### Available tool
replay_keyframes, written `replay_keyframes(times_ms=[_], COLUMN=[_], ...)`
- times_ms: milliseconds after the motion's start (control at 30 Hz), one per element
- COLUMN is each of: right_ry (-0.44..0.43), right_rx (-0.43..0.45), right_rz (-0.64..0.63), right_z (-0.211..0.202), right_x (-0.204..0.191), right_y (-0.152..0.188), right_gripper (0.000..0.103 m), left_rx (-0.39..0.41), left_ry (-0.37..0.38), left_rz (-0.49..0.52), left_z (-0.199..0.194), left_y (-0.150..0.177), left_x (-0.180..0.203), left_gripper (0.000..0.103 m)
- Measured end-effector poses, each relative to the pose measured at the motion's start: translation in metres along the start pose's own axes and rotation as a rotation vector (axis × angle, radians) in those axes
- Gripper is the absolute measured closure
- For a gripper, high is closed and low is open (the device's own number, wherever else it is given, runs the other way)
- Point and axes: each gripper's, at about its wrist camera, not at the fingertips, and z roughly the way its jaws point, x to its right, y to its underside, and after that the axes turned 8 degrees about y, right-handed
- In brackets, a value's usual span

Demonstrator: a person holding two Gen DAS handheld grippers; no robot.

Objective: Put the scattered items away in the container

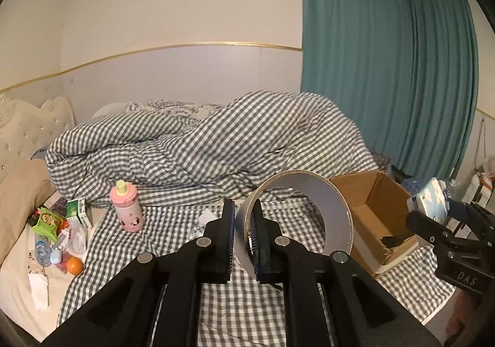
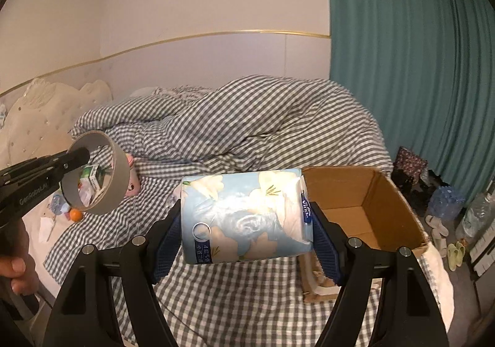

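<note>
The left claw [image 1: 243,238] pinched the tape roll's [image 1: 298,217] wall; the right claw [image 2: 246,238] clamped the tissue pack [image 2: 244,217], both raised for carrying to the cardboard box [image 2: 365,201].

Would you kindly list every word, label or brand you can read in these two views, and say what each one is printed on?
"DAS": on the body of the right gripper, seen from the left wrist.
"GenRobot.AI": on the arm of the left gripper, seen from the right wrist.
"Vinda", sideways and partly creased: on the tissue pack.
Smaller print at the tissue pack's lower left: too blurred to read.
Green box and green snack packet: lettering too small to read.
</note>
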Motion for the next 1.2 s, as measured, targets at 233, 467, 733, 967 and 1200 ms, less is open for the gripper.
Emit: replay_keyframes(times_ms=[233, 467, 733, 967, 1200], right_ry=[0.052, 0.089, 0.145, 0.191, 0.236], right_rx=[0.037, 0.061, 0.087, 0.095, 0.095], right_rz=[0.018, 0.037, 0.057, 0.079, 0.101], right_z=[-0.023, -0.041, -0.054, -0.057, -0.062], right_x=[0.016, 0.033, 0.056, 0.079, 0.104], right_y=[-0.005, -0.007, -0.012, -0.013, -0.011], right_gripper=[0.028, 0.028, 0.028, 0.028, 0.028], left_rx=[0.03, 0.047, 0.056, 0.058, 0.046], left_ry=[0.042, 0.071, 0.114, 0.157, 0.194], left_rz=[0.016, 0.026, 0.051, 0.078, 0.096], left_z=[-0.01, -0.014, -0.009, 0.002, 0.016], left_y=[-0.007, -0.012, -0.02, -0.025, -0.027], left_x=[0.021, 0.041, 0.065, 0.09, 0.114], left_gripper=[0.093, 0.093, 0.093, 0.093, 0.093])
